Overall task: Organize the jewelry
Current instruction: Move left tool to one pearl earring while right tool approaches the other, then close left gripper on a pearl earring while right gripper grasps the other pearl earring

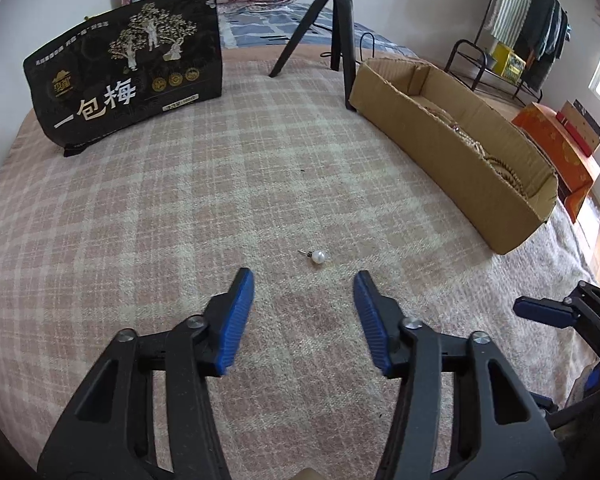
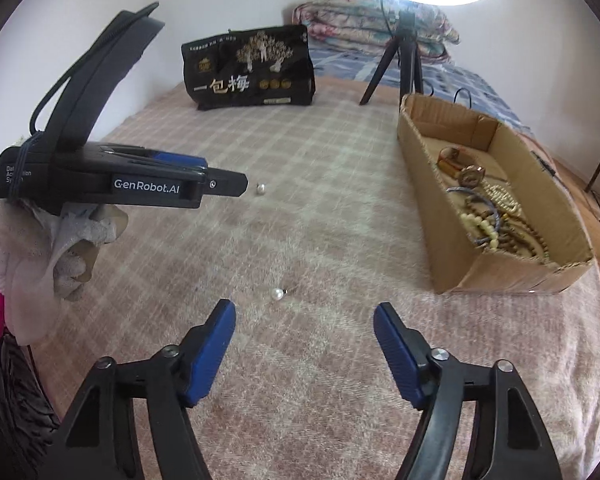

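Progress check. Cardboard box (image 2: 496, 268) is being used as the collecting point: beaded bracelets (image 2: 496, 220), a ring (image 2: 471, 175) and other pcs are already lying inside.

Two pearl earrings are being left out on the blanket (image 1: 180, 200), both to the left of the box. Earring no. 1 (image 1: 318, 256) is being framed just ahead of the left tool (image 1: 303, 282), not touched. Earring no. 2 (image 2: 278, 293) is lying just ahead of the right tool (image 2: 304, 314), apart from the pads.

Both tools are being held partly open, nothing gripped. Est. task mostly done; two pickups and drops are judged outstanding.
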